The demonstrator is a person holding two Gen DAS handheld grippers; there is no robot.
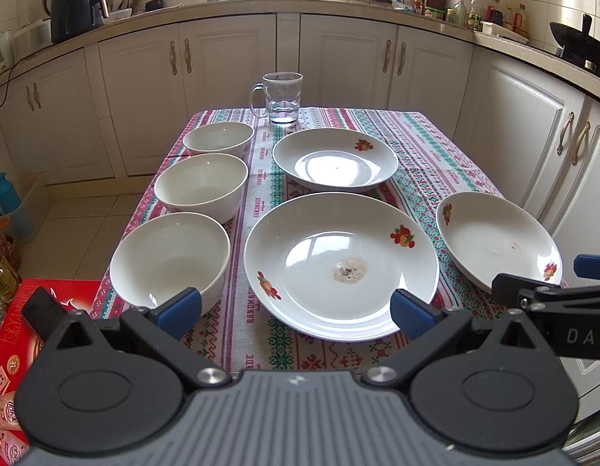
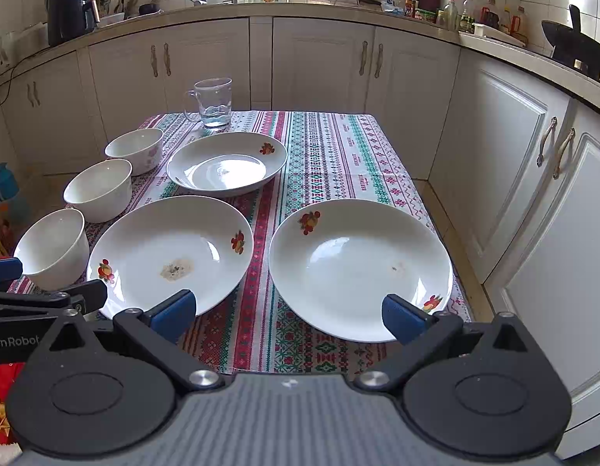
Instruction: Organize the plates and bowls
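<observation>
Three white ceramic bowls (image 1: pixel 191 209) are lining the frame's left; three white fruit-printed plates (image 1: pixel 340 264) are lying singly centre and right, unstacked. The left tool (image 1: pixel 296 310) and right tool (image 2: pixel 288 310) are hovering open, gripping nothing.

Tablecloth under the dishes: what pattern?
The tablecloth has cross-stitch style bands in red, green and white, clearest in the right wrist view.
</observation>
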